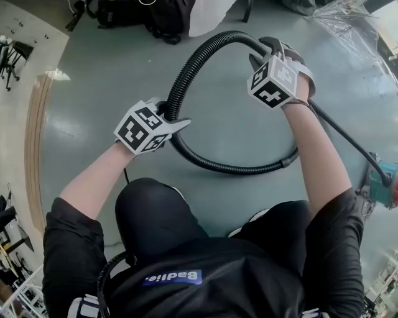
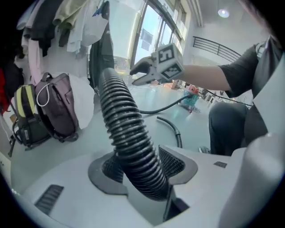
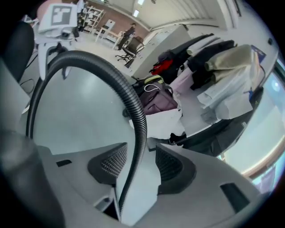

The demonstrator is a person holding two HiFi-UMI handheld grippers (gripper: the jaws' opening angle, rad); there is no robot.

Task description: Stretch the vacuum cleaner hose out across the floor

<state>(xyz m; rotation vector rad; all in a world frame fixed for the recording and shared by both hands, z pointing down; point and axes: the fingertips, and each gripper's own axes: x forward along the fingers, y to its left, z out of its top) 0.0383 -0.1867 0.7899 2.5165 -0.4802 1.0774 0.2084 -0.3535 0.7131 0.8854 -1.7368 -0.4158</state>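
Observation:
A black ribbed vacuum hose (image 1: 186,68) rises from the grey floor in an arch between my two grippers, then loops along the floor (image 1: 230,166) toward the teal vacuum cleaner (image 1: 382,186) at the right edge. My left gripper (image 1: 174,118) is shut on the hose (image 2: 127,133); the ribs fill the gap between both pads (image 2: 173,162). At the top of the arch my right gripper (image 1: 268,46) stands open. In its own view the hose (image 3: 133,116) runs between the jaws with a gap beside the right pad (image 3: 171,164).
A purple backpack (image 2: 58,107), a yellow-and-black bag (image 2: 26,120) and hanging clothes (image 3: 222,67) stand beyond the hose. Black bags (image 1: 143,15) lie at the far edge. A thin cord (image 1: 348,140) runs to the cleaner. My knee (image 1: 152,211) is just below the loop.

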